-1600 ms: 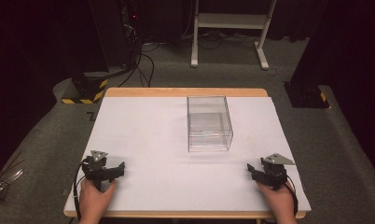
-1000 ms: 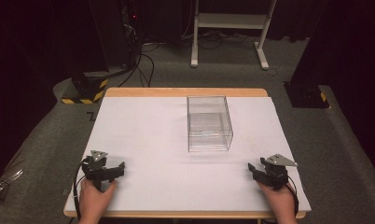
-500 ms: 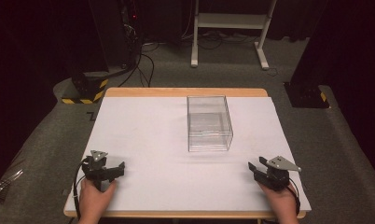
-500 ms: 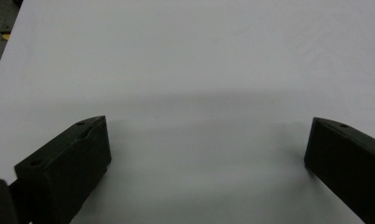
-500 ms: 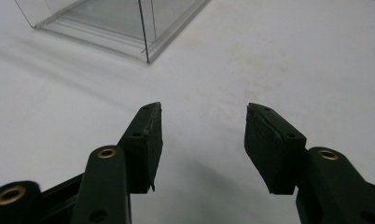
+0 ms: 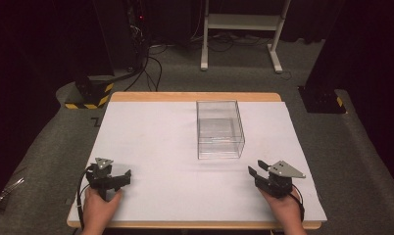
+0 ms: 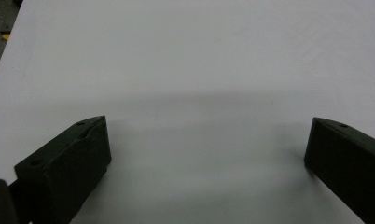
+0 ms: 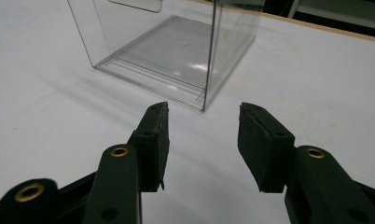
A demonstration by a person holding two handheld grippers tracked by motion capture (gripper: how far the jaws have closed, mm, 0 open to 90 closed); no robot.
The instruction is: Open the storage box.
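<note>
A clear plastic box, open at the top and with nothing in it, stands right of the middle of the white table. My left gripper rests near the front left corner, held by a hand. In the left gripper view its jaws stand wide open over bare white surface. My right gripper is near the front right, short of the box's near right corner. In the right gripper view it is open with nothing between its fingers, and the box is just ahead.
The table's wooden edge runs along the back. Beyond it on the dark floor are cables, a white stand and a yellow-black striped base. A black base sits at the far right.
My right gripper has shifted slightly left toward the box and tilted a little. The left gripper and the box have not moved.
</note>
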